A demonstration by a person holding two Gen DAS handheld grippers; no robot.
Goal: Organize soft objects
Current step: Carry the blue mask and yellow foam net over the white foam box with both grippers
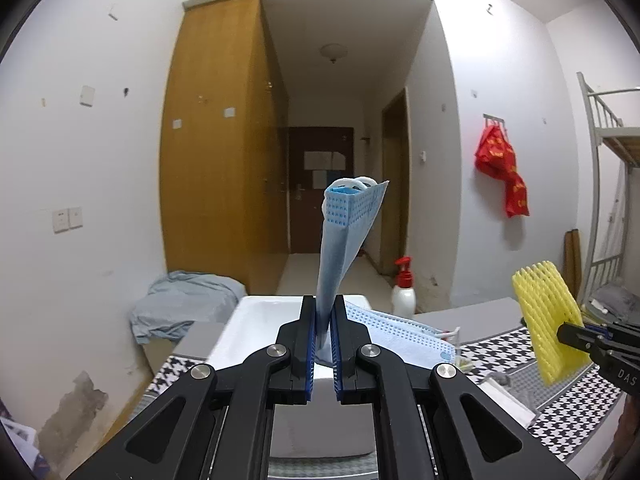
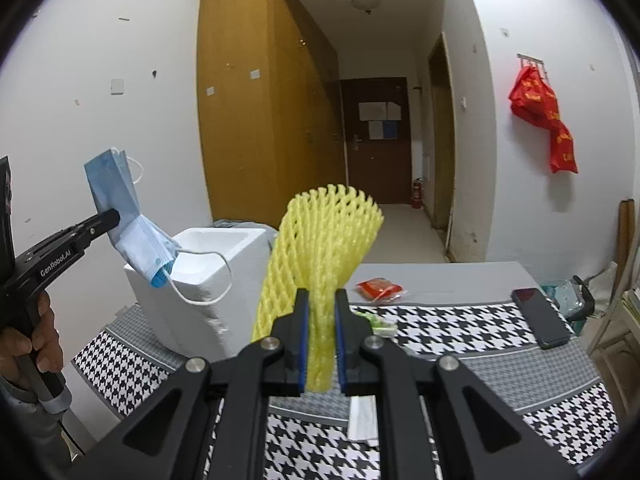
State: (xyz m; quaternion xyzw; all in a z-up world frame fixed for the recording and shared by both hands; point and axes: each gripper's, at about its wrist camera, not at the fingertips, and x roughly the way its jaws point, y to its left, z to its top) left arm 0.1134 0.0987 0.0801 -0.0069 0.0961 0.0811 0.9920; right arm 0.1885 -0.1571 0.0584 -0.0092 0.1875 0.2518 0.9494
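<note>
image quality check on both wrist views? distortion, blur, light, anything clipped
Left wrist: strong fisheye bowing of walls, dark vignette corners, even indoor light; mask in the left tool is sharp. Right wrist: same bowing and vignette; yellow foam net in the right tool slightly soft up close; no glare.

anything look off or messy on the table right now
A red packet lies crumpled near the table's far edge, and green and white scraps lie loose beside it. Nothing is spilled.

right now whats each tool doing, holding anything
left tool: closed on the blue face masks
right tool: closed on the yellow foam net
</note>
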